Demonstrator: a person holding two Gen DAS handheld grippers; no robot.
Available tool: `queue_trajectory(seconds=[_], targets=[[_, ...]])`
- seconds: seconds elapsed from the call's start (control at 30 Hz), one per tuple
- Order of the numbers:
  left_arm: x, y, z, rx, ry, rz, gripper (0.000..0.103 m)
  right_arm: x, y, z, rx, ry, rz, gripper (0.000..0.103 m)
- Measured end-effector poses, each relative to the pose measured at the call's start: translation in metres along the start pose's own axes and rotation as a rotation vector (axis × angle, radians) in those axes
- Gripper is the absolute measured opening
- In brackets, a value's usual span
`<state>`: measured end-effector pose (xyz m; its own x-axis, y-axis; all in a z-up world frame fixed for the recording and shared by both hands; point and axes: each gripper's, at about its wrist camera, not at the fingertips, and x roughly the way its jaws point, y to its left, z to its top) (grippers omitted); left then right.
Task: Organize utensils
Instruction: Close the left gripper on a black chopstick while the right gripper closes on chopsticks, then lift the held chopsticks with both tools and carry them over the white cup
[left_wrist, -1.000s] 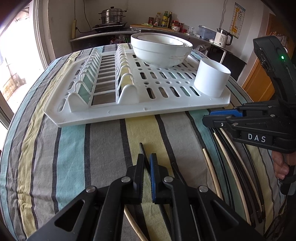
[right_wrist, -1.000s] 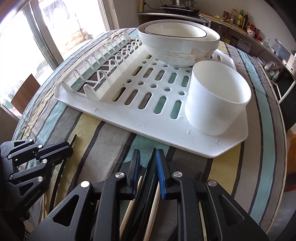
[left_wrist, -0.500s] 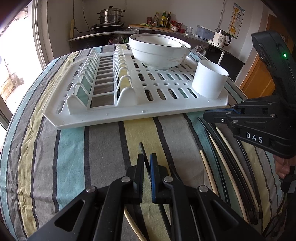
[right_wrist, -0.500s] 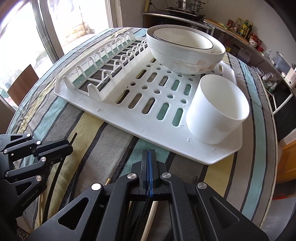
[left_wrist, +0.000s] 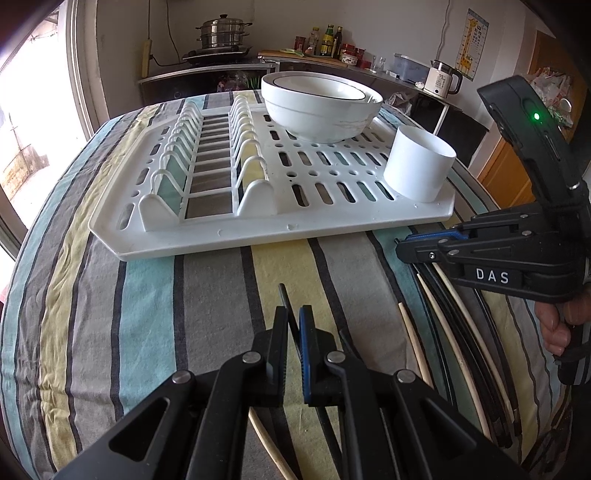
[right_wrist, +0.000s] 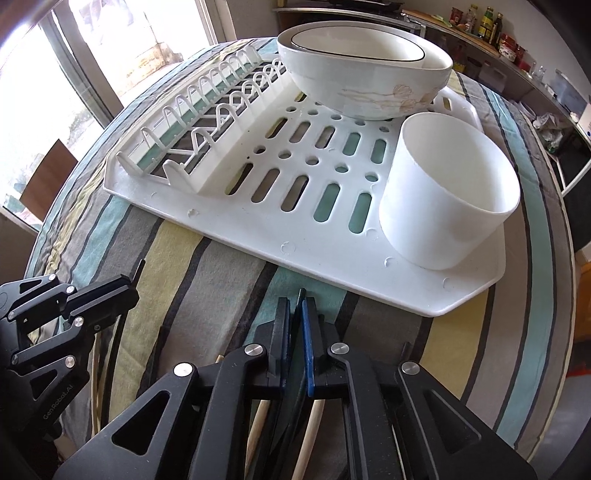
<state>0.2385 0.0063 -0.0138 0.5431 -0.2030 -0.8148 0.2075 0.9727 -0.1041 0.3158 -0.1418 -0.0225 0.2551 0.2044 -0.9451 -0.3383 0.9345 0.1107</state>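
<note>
progress: early, white utensil cup (right_wrist: 448, 194) ahead of fingers is empty | left gripper (left_wrist: 291, 332) pinches one black chopstick (left_wrist: 283, 297) | right gripper (right_wrist: 293, 332) opening, dark chopstick (right_wrist: 300, 299) between pads | loose chopsticks (left_wrist: 458, 332) left on striped cloth (left_wrist: 155, 314)

the left gripper (left_wrist: 291, 328) pinches a thin black chopstick (left_wrist: 283, 295) over the striped cloth worktop (left_wrist: 155, 314); beyond, a white plastic dish rack (left_wrist: 280, 225) carries stacked white bowls (left_wrist: 319, 105) and a white cylindrical cup (left_wrist: 417, 170).

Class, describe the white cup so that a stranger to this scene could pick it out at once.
Find the white drying rack on the striped tablecloth. The white cup stands upright on its slotted corner, beside the big bowl; unlike the bowl, it is plain, straight-sided and empty.
</note>
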Motion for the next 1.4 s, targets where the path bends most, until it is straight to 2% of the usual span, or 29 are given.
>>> queue_trajectory(seconds=[0.07, 0.23, 0.33, 0.43, 0.63, 0.9, 1.1, 1.4], targets=[[0.000, 0.001, 0.000, -0.003, 0.001, 0.002, 0.006, 0.002, 0.004, 0.002, -0.015, 0.015, -0.006, 0.013], [0.001, 0.002, -0.001, -0.008, 0.003, 0.001, 0.006, 0.006, 0.011, 0.010, -0.030, 0.028, -0.025, 0.013], [0.000, 0.002, -0.001, -0.006, 0.003, 0.002, 0.006, 0.007, 0.016, 0.010, -0.045, 0.026, -0.045, 0.012], [0.000, 0.001, -0.001, -0.004, 0.004, 0.001, 0.006, 0.007, 0.017, 0.009, -0.051, 0.019, -0.058, 0.005], [-0.007, -0.002, 0.001, -0.003, -0.007, -0.007, 0.006, -0.002, 0.010, 0.002, -0.024, -0.018, -0.046, 0.005], [-0.035, -0.005, 0.007, -0.010, -0.059, -0.015, 0.006, -0.073, -0.007, -0.014, 0.016, -0.185, -0.006, 0.004], [-0.075, -0.013, 0.017, -0.004, -0.140, -0.040, 0.005, -0.128, -0.007, -0.031, 0.031, -0.328, 0.012, 0.004], [-0.130, -0.027, 0.024, 0.018, -0.245, -0.072, 0.004, -0.184, -0.002, -0.062, 0.026, -0.488, 0.036, 0.004]])
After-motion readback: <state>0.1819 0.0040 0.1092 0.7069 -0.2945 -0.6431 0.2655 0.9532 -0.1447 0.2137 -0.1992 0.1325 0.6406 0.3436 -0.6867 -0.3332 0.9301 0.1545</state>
